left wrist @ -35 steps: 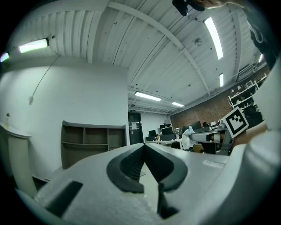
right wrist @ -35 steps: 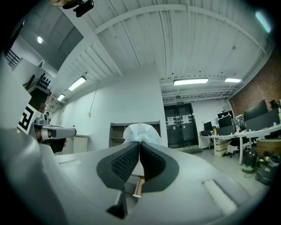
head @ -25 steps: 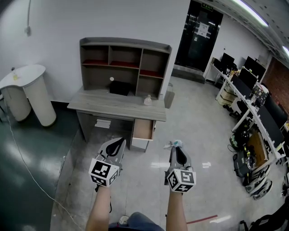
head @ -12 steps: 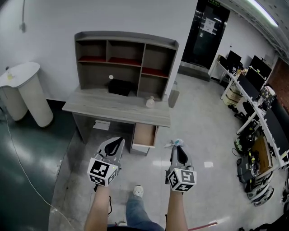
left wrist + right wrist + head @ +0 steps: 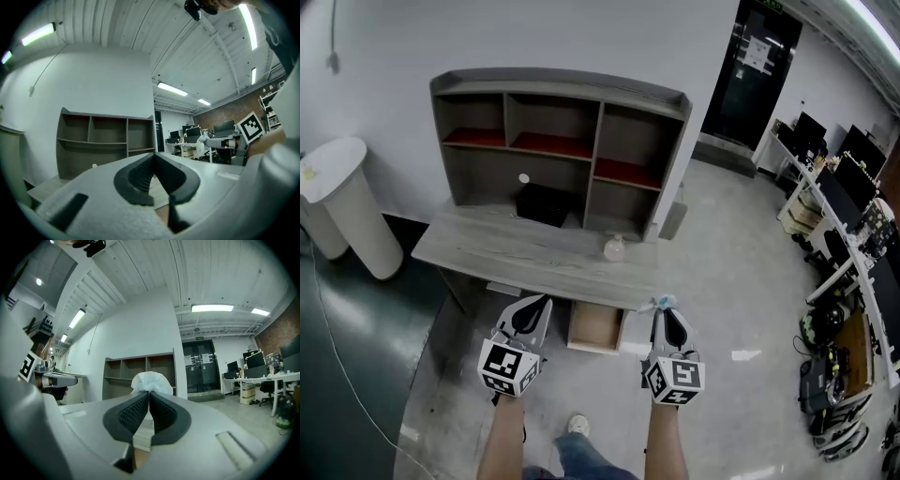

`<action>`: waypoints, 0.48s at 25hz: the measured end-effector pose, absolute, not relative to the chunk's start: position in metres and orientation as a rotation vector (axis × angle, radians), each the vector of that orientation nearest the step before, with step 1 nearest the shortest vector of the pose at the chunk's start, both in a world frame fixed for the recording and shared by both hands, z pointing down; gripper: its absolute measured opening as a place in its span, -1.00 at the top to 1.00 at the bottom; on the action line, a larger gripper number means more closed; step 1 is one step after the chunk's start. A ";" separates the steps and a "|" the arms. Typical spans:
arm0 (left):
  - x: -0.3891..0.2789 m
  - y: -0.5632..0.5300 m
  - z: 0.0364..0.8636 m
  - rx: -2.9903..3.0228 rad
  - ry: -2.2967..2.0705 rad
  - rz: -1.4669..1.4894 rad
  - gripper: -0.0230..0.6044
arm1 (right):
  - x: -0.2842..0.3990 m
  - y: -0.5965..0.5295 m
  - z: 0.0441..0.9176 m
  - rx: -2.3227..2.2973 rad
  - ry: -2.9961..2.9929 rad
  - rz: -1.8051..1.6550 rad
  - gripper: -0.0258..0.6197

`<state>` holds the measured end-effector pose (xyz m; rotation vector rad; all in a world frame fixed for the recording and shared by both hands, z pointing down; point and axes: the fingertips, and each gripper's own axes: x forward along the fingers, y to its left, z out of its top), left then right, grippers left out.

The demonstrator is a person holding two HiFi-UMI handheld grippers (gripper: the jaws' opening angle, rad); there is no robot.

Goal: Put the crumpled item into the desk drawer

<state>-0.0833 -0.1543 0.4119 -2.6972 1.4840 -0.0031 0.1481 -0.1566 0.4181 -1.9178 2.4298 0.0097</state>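
Beneath desk (image 5: 525, 255) edge, drawer (image 5: 595, 330) half hidden; crumpled item (image 5: 664, 302) small beyond right tool (image 5: 149, 396).

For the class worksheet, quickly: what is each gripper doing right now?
Left gripper: closed, nothing in it.
Right gripper: closed on the crumpled white wad.

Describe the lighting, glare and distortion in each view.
Head view: even overhead light, a glare patch on the glossy floor, straight lines bowed. Left gripper view: heavy fisheye, black corners, ceiling tube light blown out. Right gripper view: same fisheye; crumpled item in the right claw bright.
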 end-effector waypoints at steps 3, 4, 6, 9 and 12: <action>-0.075 -0.183 0.416 -2.684 1.517 0.002 0.93 | 0.153 -0.192 0.426 -1.896 2.451 -0.018 0.84; -0.073 -0.189 0.419 -2.683 1.522 -0.001 0.93 | 0.153 -0.202 0.430 -1.890 2.456 -0.031 0.84; -0.070 -0.202 0.426 -2.686 1.528 -0.020 0.93 | 0.149 -0.219 0.438 -1.876 2.472 -0.058 0.84; -0.068 -0.218 0.441 -2.707 1.549 -0.044 0.93 | 0.141 -0.236 0.455 -1.860 2.511 -0.105 0.84; -0.068 -0.234 0.460 -2.741 1.566 -0.071 0.93 | 0.135 -0.249 0.481 -1.870 2.554 -0.170 0.84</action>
